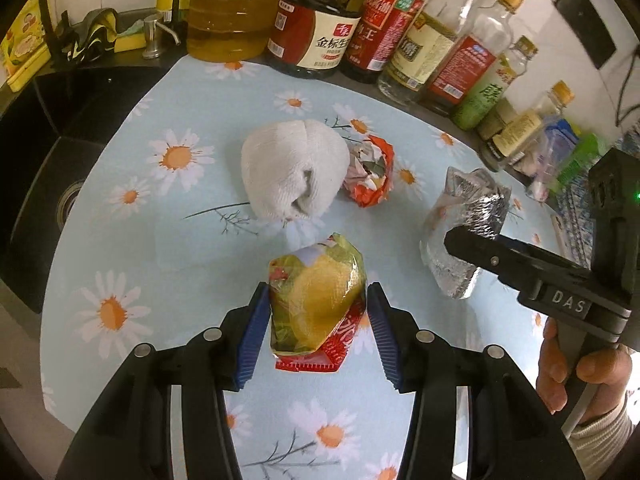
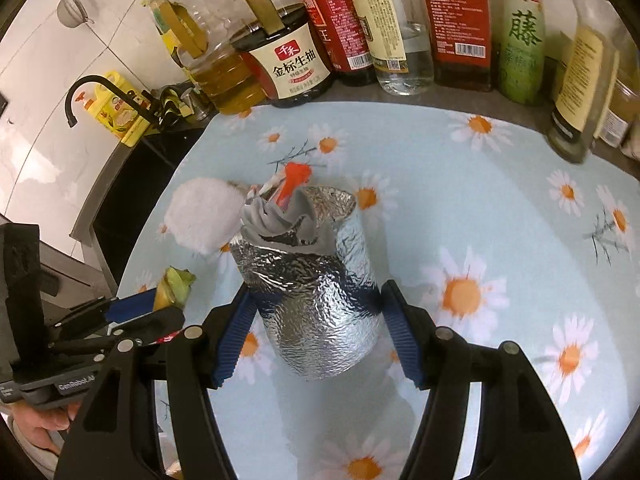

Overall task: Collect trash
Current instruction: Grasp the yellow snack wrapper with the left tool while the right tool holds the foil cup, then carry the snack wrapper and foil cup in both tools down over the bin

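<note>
A crumpled yellow-green snack wrapper with a red edge (image 1: 318, 308) lies on the daisy tablecloth between my left gripper's (image 1: 318, 320) blue pads; the pads stand just beside it, open. A silver foil bag (image 2: 316, 300) stands upright with its mouth open; my right gripper (image 2: 316, 332) straddles it, its left pad against the foil and its right pad close. The foil bag also shows in the left wrist view (image 1: 464, 224). A white crumpled towel (image 1: 294, 174) and a red-orange crumpled wrapper (image 1: 370, 172) lie farther back.
A row of oil, soy sauce and vinegar bottles (image 1: 316, 24) lines the back edge. A black sink (image 1: 48, 168) with a faucet (image 2: 88, 92) lies to the left. The daisy tablecloth (image 2: 500, 200) covers the counter.
</note>
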Demonstrator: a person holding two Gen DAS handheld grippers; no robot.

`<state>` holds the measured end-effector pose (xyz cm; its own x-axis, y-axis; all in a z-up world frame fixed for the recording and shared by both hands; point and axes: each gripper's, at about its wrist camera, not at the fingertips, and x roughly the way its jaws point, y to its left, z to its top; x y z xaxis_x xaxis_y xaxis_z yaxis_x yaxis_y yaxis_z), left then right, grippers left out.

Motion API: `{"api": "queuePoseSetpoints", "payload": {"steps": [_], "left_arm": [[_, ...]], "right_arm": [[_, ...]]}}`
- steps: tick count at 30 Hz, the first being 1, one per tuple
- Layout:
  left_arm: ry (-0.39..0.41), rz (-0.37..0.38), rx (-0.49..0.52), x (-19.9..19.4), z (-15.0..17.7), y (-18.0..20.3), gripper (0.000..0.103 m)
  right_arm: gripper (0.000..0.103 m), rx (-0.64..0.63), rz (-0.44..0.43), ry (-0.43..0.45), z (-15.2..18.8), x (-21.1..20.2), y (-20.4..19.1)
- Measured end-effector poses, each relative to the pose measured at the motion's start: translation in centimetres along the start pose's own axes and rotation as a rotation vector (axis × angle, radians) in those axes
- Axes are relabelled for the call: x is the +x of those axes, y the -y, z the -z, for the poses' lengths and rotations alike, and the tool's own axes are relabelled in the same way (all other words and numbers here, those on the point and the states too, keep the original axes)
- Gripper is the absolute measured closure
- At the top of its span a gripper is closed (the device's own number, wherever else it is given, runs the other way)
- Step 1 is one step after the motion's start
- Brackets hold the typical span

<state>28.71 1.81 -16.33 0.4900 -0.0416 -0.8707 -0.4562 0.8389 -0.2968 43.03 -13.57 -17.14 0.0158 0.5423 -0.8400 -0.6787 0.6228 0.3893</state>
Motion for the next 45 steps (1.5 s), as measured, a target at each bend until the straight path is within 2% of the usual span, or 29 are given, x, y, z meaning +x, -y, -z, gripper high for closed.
{"api": "queuePoseSetpoints", "payload": {"steps": [16, 29, 38, 45], "left_arm": [[-0.020, 0.116, 0.181, -4.9, 3.9, -3.7, 0.056], [-0.053, 0.205, 0.331, -8.6, 8.3, -6.0, 0.056], [-0.071, 0.250, 0.373, -10.1, 11.0, -7.3, 0.056], [-0.113, 0.253, 0.389, -9.9, 13.4, -8.2, 0.056]], "right_arm": [[0.039, 0.170, 0.102, 0.069, 8.2, -2.9, -6.9], [0.039, 0.263, 0.125, 0.094, 14.4, -3.8, -13.1], [0.039, 0.298, 0.133, 0.097, 18.2, -4.2, -15.9], [0.039, 0.316, 0.134, 0.058, 21.3, -3.2, -16.7]]}}
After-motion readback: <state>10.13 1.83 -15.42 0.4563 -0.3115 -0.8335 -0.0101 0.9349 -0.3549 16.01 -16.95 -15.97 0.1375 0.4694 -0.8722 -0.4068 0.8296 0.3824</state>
